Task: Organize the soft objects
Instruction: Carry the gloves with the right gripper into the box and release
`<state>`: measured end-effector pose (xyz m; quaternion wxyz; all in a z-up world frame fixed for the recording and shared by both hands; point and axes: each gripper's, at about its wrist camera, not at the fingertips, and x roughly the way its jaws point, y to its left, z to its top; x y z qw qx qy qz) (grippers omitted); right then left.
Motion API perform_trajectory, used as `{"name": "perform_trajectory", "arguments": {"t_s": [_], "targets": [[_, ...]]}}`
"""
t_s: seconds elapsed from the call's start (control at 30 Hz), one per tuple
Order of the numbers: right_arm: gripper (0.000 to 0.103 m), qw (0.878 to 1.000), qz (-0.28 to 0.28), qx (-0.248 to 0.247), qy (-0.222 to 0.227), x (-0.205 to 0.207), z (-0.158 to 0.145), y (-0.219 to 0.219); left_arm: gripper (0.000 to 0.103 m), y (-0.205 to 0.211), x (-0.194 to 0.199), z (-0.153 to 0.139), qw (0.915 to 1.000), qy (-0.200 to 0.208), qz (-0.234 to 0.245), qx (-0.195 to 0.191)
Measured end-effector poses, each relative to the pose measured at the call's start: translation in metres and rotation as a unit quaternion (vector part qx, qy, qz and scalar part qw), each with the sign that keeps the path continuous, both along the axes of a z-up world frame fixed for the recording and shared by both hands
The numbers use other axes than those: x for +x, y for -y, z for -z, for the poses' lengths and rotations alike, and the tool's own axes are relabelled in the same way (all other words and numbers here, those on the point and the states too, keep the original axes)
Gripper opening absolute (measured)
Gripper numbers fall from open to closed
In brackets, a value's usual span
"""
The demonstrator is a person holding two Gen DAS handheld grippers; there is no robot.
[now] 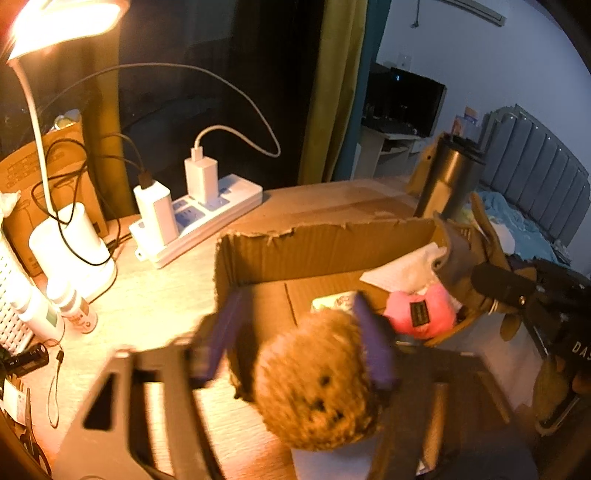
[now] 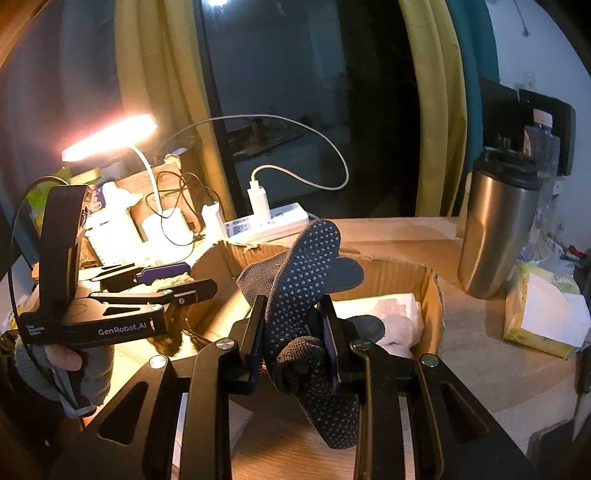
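Observation:
My left gripper stands open over the near left corner of a torn cardboard box. A brown fuzzy plush sits between its purple pads, against the right pad and with a gap to the left one. In the right wrist view the same plush shows as a fuzzy bit between the left gripper's fingers. My right gripper is shut on a dark grey dotted glove, held upright above the box's near side. A pink plush and a white cloth lie inside.
A white power strip with chargers and cables lies behind the box. A lit desk lamp and small bottles stand at the left. A steel tumbler and a tissue pack are right of the box. A person's gloved hand holds the left gripper.

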<state>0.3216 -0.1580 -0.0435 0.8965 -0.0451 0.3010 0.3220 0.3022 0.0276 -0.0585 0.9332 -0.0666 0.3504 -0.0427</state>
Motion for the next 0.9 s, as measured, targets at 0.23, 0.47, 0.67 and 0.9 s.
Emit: {"name": "perform_trajectory", "arguments": {"t_s": [0.23, 0.47, 0.67, 0.9], "targets": [[0.028, 1.0, -0.001, 0.003, 0.008, -0.01, -0.01, -0.013, 0.08, -0.015, -0.001, -0.005, 0.9997, 0.012, -0.002, -0.02], [0.029, 1.0, -0.012, -0.007, 0.005, -0.017, -0.01, -0.029, 0.08, -0.031, -0.022, -0.015, 0.9993, 0.026, -0.013, -0.021], [0.029, 0.999, -0.029, -0.012, -0.004, -0.014, -0.006, -0.049, 0.08, -0.045, -0.034, -0.014, 0.9988, 0.031, -0.027, -0.027], [0.029, 0.998, -0.047, -0.029, -0.015, 0.0, 0.002, -0.082, 0.08, -0.064, -0.042, -0.008, 0.9979, 0.033, -0.045, -0.032]]}}
